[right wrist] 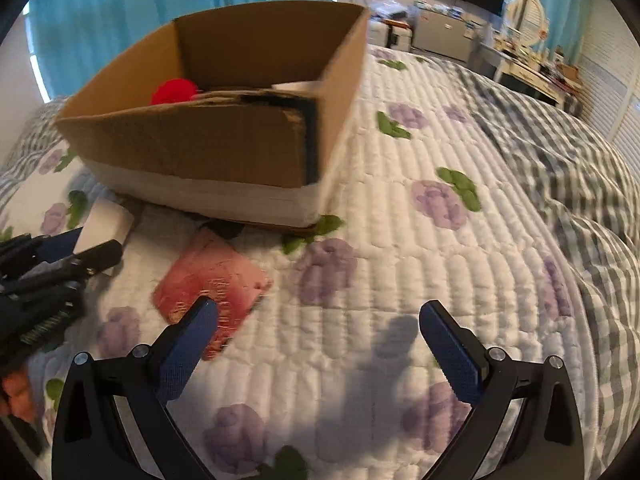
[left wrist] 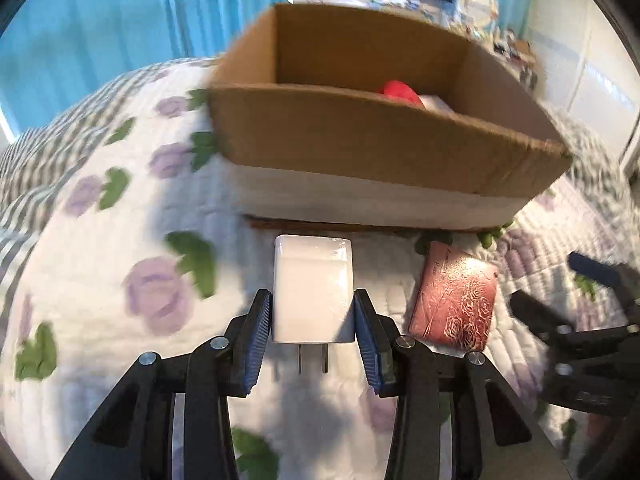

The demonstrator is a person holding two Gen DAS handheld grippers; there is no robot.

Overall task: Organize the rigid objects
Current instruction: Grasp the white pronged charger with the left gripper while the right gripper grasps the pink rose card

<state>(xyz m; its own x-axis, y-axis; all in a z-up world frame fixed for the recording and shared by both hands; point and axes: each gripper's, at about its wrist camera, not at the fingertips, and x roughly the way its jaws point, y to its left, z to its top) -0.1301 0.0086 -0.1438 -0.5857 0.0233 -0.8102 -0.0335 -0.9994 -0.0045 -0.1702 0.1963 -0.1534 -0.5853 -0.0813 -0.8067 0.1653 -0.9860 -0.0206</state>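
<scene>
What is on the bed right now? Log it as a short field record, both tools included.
surface: quilted floral bedspread
container: open brown cardboard box, a red object inside
left tool: shut on white plastic wall charger, prongs toward camera
right tool: open, holding nothing
loose item: flat pink card with embossed roses, on the bedspread beside the charger, in front of the box

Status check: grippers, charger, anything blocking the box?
Left gripper shut on white charger. Right gripper open, empty. Pink card beside charger; box ahead, unobstructed.
</scene>
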